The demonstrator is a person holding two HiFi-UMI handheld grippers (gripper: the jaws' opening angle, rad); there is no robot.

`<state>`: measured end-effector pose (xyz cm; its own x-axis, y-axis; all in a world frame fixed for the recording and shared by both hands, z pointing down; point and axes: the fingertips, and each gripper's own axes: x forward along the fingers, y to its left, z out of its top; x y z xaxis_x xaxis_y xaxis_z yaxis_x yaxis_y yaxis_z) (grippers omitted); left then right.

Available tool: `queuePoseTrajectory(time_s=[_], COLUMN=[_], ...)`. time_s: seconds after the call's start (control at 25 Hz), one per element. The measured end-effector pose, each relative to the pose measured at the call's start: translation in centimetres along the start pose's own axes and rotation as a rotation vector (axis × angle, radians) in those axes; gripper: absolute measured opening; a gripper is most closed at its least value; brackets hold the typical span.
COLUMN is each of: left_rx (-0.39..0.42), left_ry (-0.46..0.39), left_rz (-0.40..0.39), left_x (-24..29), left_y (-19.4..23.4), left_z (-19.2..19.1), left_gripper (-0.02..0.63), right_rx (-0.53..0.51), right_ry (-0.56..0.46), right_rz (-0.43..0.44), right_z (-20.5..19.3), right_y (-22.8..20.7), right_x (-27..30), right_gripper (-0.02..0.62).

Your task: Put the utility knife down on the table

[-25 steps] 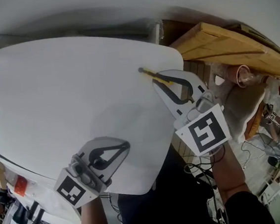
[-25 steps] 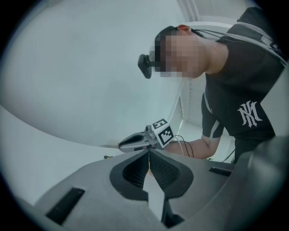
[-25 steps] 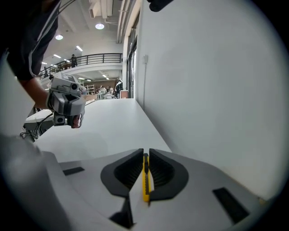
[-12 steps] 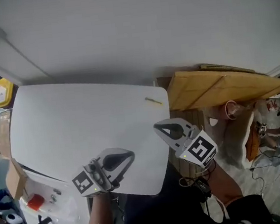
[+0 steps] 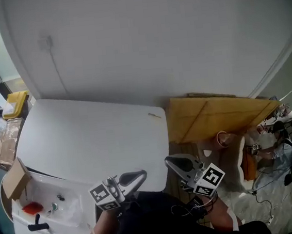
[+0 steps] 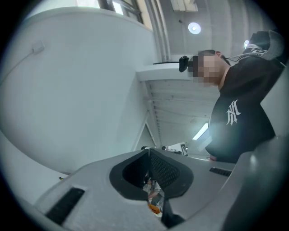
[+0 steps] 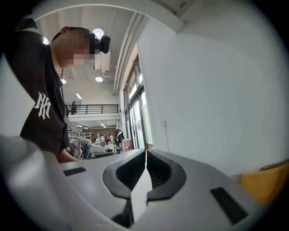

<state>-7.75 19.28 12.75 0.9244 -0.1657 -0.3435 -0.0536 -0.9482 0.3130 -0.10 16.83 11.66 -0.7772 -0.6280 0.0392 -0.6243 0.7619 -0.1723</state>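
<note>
The utility knife (image 5: 154, 115), thin and yellow, lies on the white table (image 5: 86, 141) near its far right corner. Nothing is touching it. Both grippers are held low, close to the person's body and well short of the knife. My left gripper (image 5: 143, 174) is over the table's near edge, shut and empty. My right gripper (image 5: 167, 161) hangs just off the table's right near corner, also shut and empty. In the left gripper view the left gripper (image 6: 149, 150) has its jaws closed at the tips. The right gripper (image 7: 146, 152) looks the same in the right gripper view.
Wooden boards (image 5: 218, 116) lean to the right of the table. A white shelf (image 5: 52, 212) with a red item (image 5: 32, 208) sits at lower left, beside a cardboard box (image 5: 15, 179). A yellow object (image 5: 15, 104) lies at far left. A cable (image 5: 52, 61) runs down the wall.
The right gripper has left the knife on the table and drawn back toward the body. The left gripper drew back too. The head camera has risen, so the table looks smaller.
</note>
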Motion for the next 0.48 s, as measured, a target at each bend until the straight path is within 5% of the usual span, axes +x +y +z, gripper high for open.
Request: queuePoseTrajectory(time_s=[0.32,0.48], left_rx=[0.064,-0.134], left_ry=[0.100,0.063], left_rz=[-0.124,-0.083], left_x=[-0.3,-0.6], left_y=[-10.7,-15.9], left_z=[-0.2,-0.8], left_gripper=[0.006,0.006], right_rx=[-0.013,-0.057], right_ry=[-0.091,-0.059], right_rz=[0.010,0.084], right_z=[1.9,1.0], right_y=[8.6,14.1], right_x=[-7.9,-11.6], right_gripper=[0.005,0.005])
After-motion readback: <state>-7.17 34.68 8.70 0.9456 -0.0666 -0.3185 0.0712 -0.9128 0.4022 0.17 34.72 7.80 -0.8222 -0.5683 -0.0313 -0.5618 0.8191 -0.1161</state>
